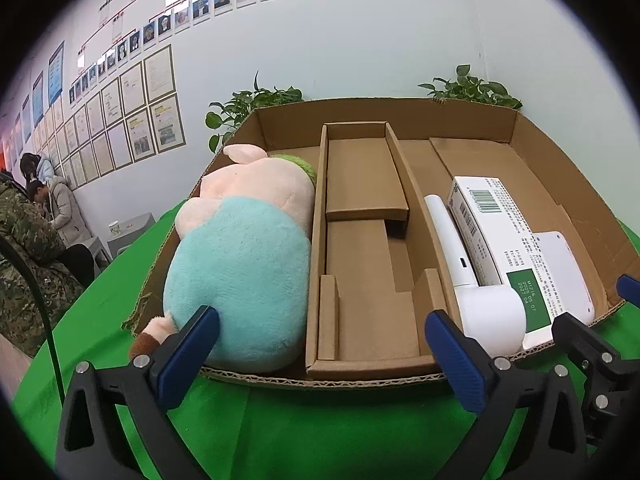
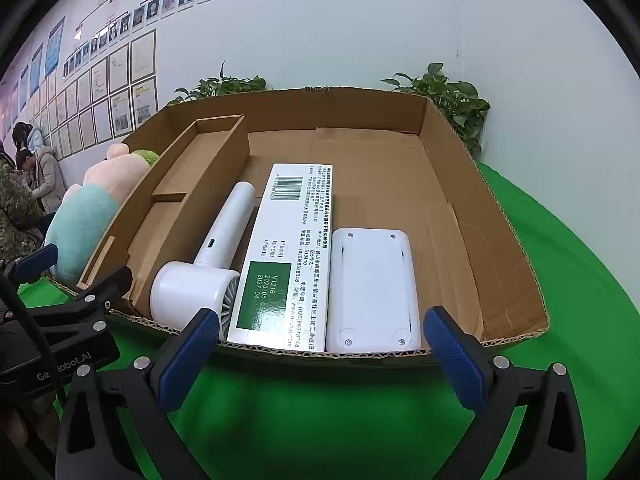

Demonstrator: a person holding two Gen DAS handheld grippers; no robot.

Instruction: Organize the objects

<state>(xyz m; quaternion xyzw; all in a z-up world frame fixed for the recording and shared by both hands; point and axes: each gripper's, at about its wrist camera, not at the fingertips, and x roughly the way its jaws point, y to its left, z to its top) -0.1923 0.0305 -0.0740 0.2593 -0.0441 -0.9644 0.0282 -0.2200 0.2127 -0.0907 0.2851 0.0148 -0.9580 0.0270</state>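
Observation:
A shallow cardboard tray (image 1: 380, 112) stands on green cloth (image 1: 320, 432). In its left section lies a pink plush pig in a teal shirt (image 1: 240, 272). A brown cardboard insert (image 1: 360, 248) fills the middle. To the right lie a white handheld fan (image 2: 188, 288), a white carton with a green label (image 2: 288, 248) and a flat white device (image 2: 372, 288), side by side against the near wall. My left gripper (image 1: 322, 320) stands open just in front of the tray's near edge, holding nothing. My right gripper (image 2: 320, 316) is open too, before the carton and device.
Leafy potted plants (image 1: 248, 104) (image 2: 448, 100) stand behind the tray against the pale wall. Framed papers and photos cover the wall at left, where people in coats (image 1: 52, 208) sit. Green cloth (image 2: 560, 280) extends to the right of the tray.

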